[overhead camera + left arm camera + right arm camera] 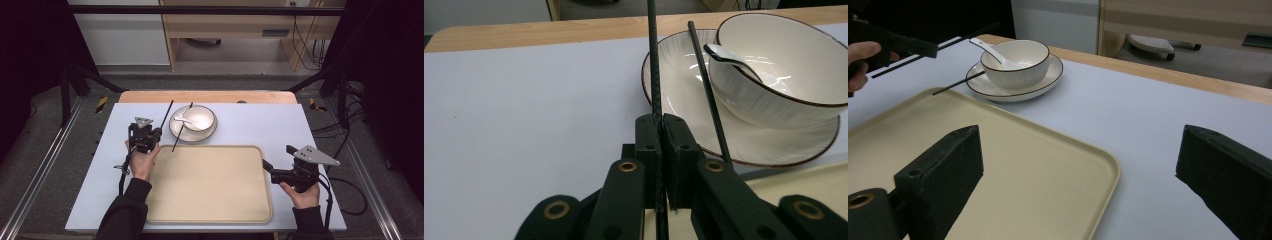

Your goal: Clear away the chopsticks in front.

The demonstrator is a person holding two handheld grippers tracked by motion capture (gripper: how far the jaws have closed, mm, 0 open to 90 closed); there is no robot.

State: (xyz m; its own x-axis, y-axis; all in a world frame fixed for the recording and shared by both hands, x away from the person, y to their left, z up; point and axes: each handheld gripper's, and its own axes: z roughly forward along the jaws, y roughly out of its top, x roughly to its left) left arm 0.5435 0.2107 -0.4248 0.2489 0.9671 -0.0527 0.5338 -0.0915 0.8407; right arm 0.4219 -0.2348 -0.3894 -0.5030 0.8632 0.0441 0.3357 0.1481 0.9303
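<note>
Near the table's far edge, the left gripper (658, 145) clenches one chopstick (653, 60), likely lifting it toward the tray (210, 185); the right gripper (1078, 190) waits released.

beige tray (210, 185); white brown-rimmed bowl (198, 119); black chopsticks (181, 127)

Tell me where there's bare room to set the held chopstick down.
The tray is bare across its whole surface. The table right of the plate is also free. Crowded: the plate, with bowl, spoon and second chopstick leaning on its rim.
</note>
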